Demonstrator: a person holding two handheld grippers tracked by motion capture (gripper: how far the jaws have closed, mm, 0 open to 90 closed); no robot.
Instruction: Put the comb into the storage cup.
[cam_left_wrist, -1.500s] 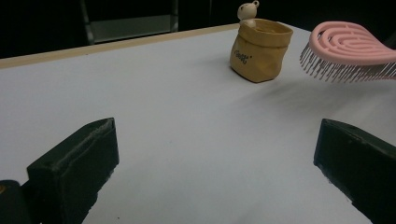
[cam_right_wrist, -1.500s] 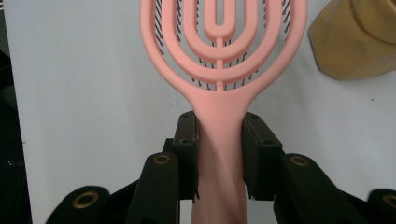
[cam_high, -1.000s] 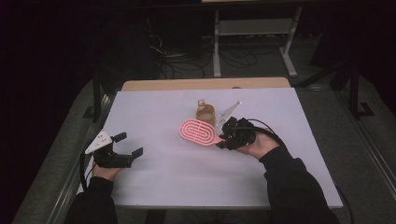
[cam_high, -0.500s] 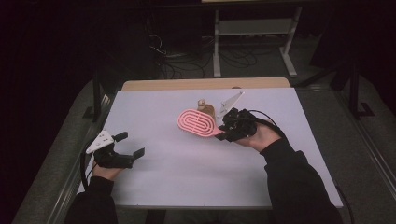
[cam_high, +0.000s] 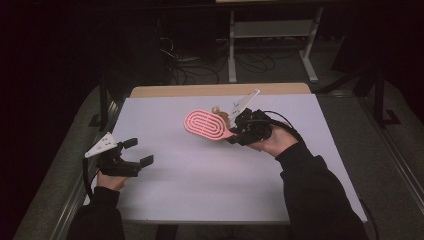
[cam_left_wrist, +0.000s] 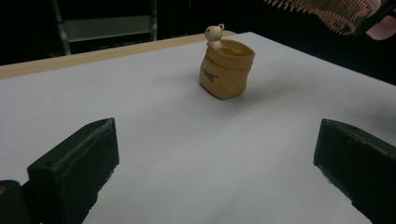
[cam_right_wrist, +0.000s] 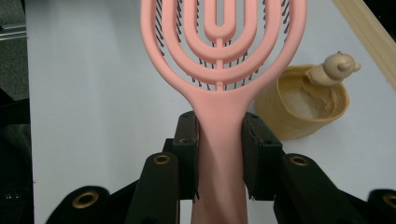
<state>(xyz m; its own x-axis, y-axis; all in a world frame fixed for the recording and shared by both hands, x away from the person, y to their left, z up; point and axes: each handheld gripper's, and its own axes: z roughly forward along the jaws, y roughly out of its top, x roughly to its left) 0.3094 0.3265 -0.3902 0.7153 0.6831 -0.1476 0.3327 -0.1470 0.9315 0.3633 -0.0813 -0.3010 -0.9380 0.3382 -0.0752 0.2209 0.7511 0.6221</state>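
Table (cam_high: 210, 180) first, from the high view: we see the right gripper (cam_high: 235, 134) near its middle, clamped on the handle of a pink hairbrush (cam_high: 205, 125). The brush head points toward ten o'clock and hangs above the white surface. Just beyond the head, at about one o'clock from it, a small tan pouch (cam_high: 219, 113) peeks out. The left gripper (cam_high: 137, 152) sits at eight o'clock of the table, near its left edge, well apart from the brush, with its jaws spread and nothing between them.

In the left gripper view we find the two black jaws wide apart over bare table. The pouch (cam_left_wrist: 225, 67) stands upright at twelve o'clock, a little bear figure (cam_left_wrist: 214, 33) at its rim. The brush's bristles (cam_left_wrist: 322, 11) hang at one o'clock.

In the right gripper view we see both pads (cam_right_wrist: 256, 149) pressing the brush handle (cam_right_wrist: 219, 154) from either side, its looped head (cam_right_wrist: 223, 42) at twelve o'clock. The pouch (cam_right_wrist: 299, 109) stands at two o'clock, beside the head.
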